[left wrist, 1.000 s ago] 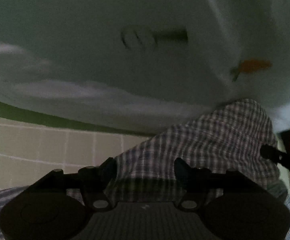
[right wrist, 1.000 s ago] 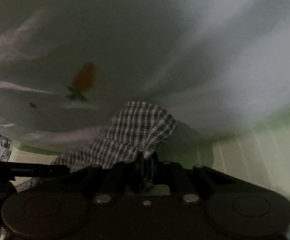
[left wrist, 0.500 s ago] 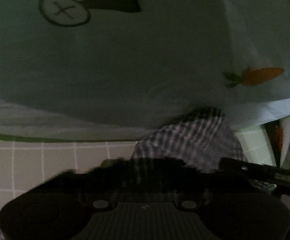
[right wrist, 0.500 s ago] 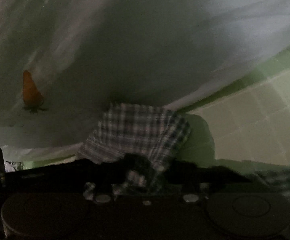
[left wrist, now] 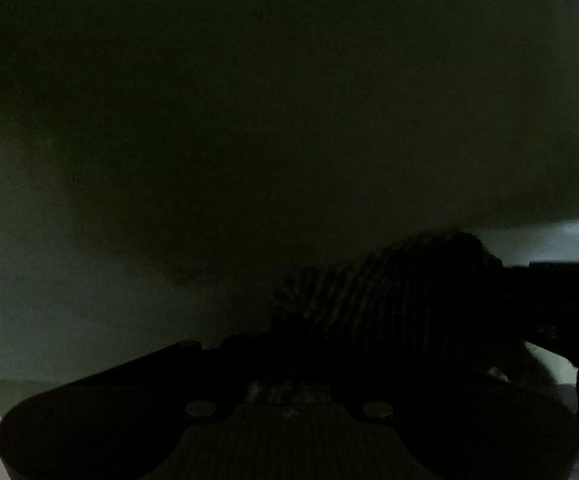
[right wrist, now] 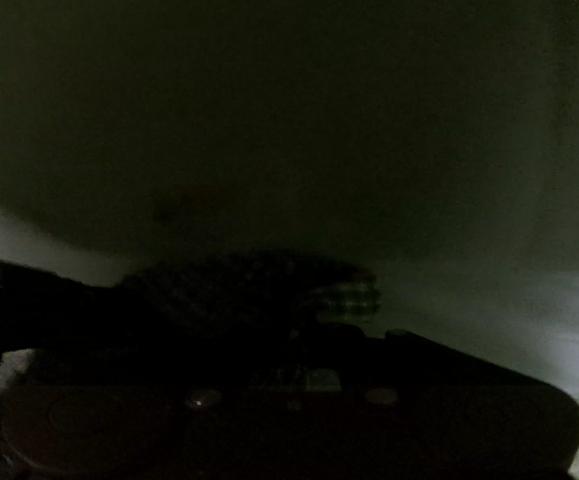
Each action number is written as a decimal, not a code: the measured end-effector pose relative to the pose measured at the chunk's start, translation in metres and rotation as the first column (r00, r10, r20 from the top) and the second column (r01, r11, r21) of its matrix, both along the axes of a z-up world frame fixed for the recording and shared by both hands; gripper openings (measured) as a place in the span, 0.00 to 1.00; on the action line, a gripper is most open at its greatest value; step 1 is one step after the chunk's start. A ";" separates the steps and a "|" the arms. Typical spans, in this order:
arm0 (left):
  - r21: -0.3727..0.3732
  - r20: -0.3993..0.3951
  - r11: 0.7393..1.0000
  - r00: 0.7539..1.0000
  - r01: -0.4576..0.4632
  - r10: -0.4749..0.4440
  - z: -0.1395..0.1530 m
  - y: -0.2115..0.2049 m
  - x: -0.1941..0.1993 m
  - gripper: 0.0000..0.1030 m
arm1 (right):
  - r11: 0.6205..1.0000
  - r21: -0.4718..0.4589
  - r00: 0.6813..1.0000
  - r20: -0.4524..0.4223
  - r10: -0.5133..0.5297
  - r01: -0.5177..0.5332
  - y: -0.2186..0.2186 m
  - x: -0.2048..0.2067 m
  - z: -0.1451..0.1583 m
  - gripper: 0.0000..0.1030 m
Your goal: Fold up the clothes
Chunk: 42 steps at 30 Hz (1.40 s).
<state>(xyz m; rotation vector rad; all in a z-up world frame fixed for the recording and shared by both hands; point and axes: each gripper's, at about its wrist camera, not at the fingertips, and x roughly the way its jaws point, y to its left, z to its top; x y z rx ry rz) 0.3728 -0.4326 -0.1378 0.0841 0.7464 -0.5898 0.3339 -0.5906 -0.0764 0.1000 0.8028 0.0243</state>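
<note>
1 checked garment (left wrist: 401,292), 1 pale cloth (left wrist: 249,120), 2 claws (left wrist: 289,360)

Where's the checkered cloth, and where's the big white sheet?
checkered cloth (left wrist: 401,280): left wrist view, striped bulge above the tongs.
checkered cloth (right wrist: 349,298): right wrist view, lit right edge.
big white sheet (left wrist: 249,120): left wrist view, dark middle.

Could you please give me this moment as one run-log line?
scene: very dark | plaid cloth ahead of left gripper | right gripper at plaid cloth | jaw states: unreadable
</note>
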 end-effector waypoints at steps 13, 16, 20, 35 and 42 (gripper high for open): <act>0.022 -0.083 0.989 0.986 -0.146 0.148 -0.010 0.043 -0.013 0.74 | 0.995 -0.056 0.993 0.081 -0.083 0.087 -0.003 -0.026 0.035 0.70; 0.041 -0.069 0.981 0.979 -0.189 0.192 0.005 0.094 -0.055 0.79 | 0.986 0.028 0.981 0.094 -0.169 0.167 -0.020 -0.091 0.054 0.85; 0.099 -0.115 0.951 0.946 -0.293 0.303 0.008 0.161 -0.123 0.80 | 0.961 0.075 0.963 0.022 -0.269 0.267 -0.033 -0.189 0.051 0.88; 0.270 -0.227 0.862 0.842 -0.429 0.490 -0.002 0.299 -0.315 0.80 | 0.910 -0.003 0.892 -0.197 -0.406 0.414 -0.020 -0.420 -0.008 0.71; 0.265 -0.210 0.878 0.865 -0.398 0.456 0.001 0.282 -0.350 0.80 | 0.921 -0.043 0.904 -0.181 -0.388 0.387 -0.019 -0.446 -0.008 0.01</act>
